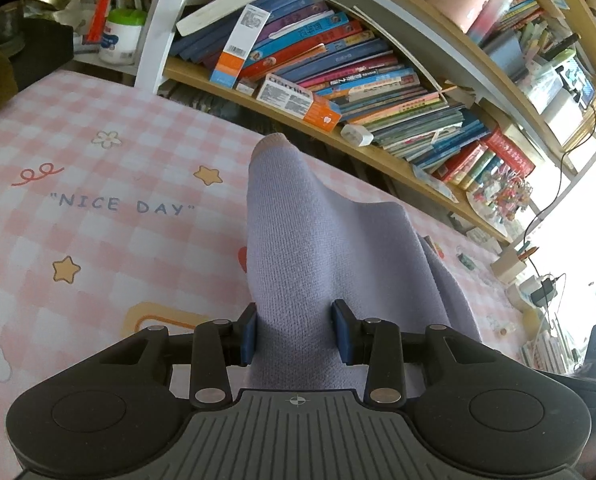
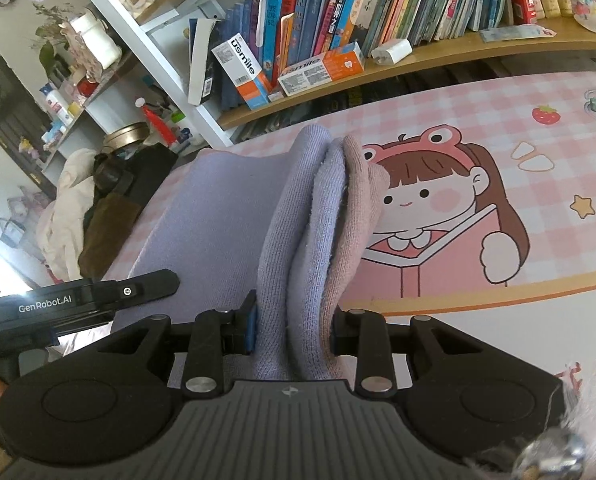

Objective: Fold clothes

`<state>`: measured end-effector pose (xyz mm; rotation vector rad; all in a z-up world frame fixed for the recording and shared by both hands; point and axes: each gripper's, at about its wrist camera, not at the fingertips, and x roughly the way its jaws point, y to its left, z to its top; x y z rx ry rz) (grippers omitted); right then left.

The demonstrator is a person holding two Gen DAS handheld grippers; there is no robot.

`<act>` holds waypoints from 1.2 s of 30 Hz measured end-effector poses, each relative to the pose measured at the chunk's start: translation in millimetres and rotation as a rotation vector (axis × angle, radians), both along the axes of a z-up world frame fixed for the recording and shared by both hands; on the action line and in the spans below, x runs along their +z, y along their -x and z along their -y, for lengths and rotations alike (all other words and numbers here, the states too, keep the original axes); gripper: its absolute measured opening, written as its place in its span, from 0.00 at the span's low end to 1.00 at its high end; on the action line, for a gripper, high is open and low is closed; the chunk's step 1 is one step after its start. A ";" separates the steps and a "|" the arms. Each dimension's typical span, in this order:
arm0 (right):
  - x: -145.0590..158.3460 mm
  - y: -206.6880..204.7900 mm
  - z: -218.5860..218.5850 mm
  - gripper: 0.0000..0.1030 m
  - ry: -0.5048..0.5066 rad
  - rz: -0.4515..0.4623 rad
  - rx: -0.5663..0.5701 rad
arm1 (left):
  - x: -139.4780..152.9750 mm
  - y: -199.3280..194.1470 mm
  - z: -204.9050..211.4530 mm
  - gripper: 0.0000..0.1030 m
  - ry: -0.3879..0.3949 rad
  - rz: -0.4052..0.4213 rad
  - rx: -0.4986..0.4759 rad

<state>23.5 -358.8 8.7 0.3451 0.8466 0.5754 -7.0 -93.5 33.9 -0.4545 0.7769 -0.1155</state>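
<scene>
Both the left gripper [image 1: 298,330] and right gripper [image 2: 294,330] clamp bunched edges of the lilac knitted garment [image 1: 318,240], lifted above the pink checked cartoon table mat [image 1: 98,160]. The right jaws pinch several layers; one could slip free, spoiling the fold.

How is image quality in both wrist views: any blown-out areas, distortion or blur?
Left wrist view: the window at right is blown out white, the shelves bow with fisheye curvature, and the lavender garment is sharp. Right wrist view: even light, a bright patch at lower left, and a blurred fuzzy object at the bottom right corner.
</scene>
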 end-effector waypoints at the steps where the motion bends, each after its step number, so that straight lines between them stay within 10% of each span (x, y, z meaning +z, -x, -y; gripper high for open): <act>1: -0.1 0.4 2.9 0.27 -0.002 0.001 0.003 | 0.9 0.8 2.5 0.35 -0.003 0.001 0.002; 16: 11.7 2.1 14.6 0.27 -0.040 0.044 -0.007 | 22.2 0.9 15.9 0.36 -0.047 0.037 -0.005; 36: 11.6 -14.8 -88.9 0.27 0.008 0.036 -0.048 | 7.8 -25.6 -91.4 0.36 0.015 0.017 -0.049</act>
